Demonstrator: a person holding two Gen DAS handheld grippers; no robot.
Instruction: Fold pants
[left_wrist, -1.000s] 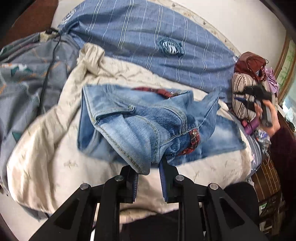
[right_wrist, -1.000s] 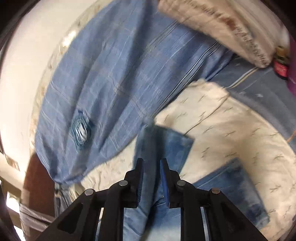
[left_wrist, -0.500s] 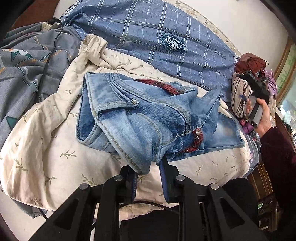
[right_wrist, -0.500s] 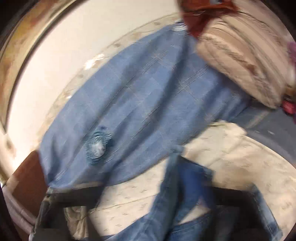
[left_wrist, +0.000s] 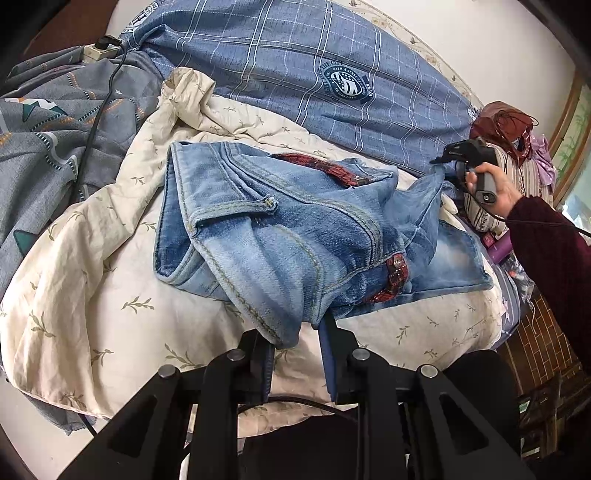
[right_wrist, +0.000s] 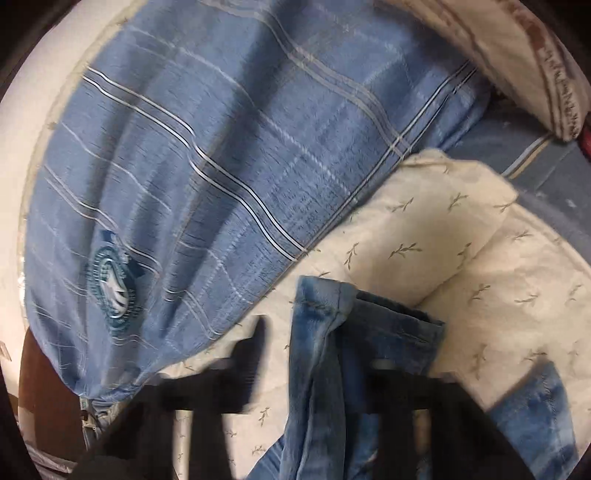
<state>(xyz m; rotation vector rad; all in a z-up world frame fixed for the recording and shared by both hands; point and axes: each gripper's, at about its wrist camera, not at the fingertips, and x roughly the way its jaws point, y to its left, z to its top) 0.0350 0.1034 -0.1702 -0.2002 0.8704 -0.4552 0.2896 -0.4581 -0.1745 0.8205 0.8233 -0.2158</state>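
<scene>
Jeans (left_wrist: 280, 236), faded blue denim with heavy stitched seams and a red woven belt, lie bunched on the cream leaf-print quilt (left_wrist: 92, 295). My left gripper (left_wrist: 297, 354) pinches a near fold, anchoring it, I judge. My right gripper (left_wrist: 448, 157), far right, is closing its jaws on a leg hem to lift it. Behind lies a blue plaid cover (left_wrist: 295, 62).

Left of jeans (left_wrist: 280, 236): bare cream quilt (left_wrist: 85, 295), free room. Behind jeans: blue plaid pillow (left_wrist: 295, 62) blocks; cable (left_wrist: 99, 110) far left.
</scene>
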